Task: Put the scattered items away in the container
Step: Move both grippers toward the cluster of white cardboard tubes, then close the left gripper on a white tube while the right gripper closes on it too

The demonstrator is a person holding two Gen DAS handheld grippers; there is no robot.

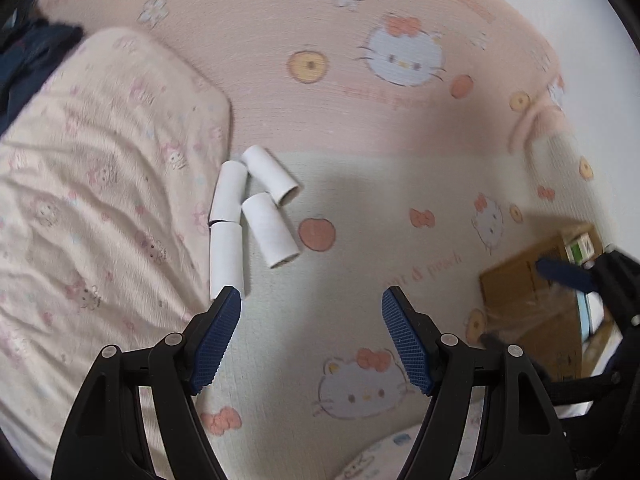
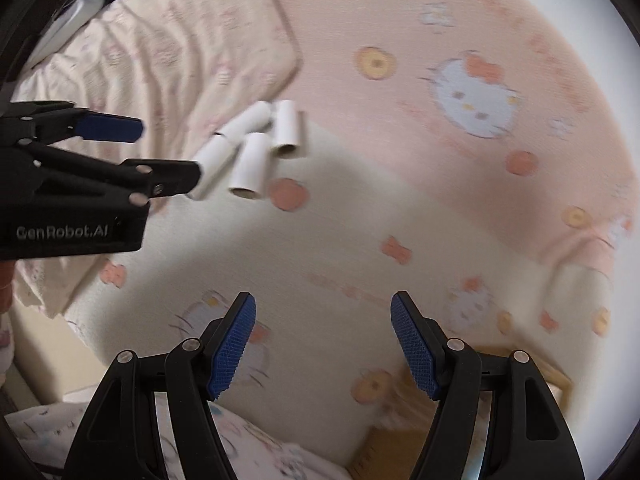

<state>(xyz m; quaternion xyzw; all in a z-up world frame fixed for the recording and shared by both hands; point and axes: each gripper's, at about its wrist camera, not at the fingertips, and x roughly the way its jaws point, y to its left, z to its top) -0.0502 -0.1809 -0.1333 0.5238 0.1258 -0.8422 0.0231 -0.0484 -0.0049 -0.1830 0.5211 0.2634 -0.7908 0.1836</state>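
Several white cardboard tubes (image 1: 256, 208) lie in a cluster on the Hello Kitty bedsheet (image 1: 380, 208), next to a pink pillow. My left gripper (image 1: 312, 300) is open and empty, hovering just in front of the nearest tube (image 1: 226, 258). In the right wrist view the tubes (image 2: 252, 148) lie further off, and my left gripper (image 2: 168, 150) shows from the side, close to them. My right gripper (image 2: 323, 304) is open and empty above the sheet. A brown cardboard box (image 1: 532, 300) sits at the right, with my right gripper's blue finger (image 1: 564, 274) over it.
A wrinkled pink patterned pillow (image 1: 100, 200) lies left of the tubes; it also shows in the right wrist view (image 2: 180, 52). Dark blue cloth (image 1: 32, 52) lies at the far left. The box edge (image 2: 460, 412) shows below my right gripper. A white wall is behind the bed.
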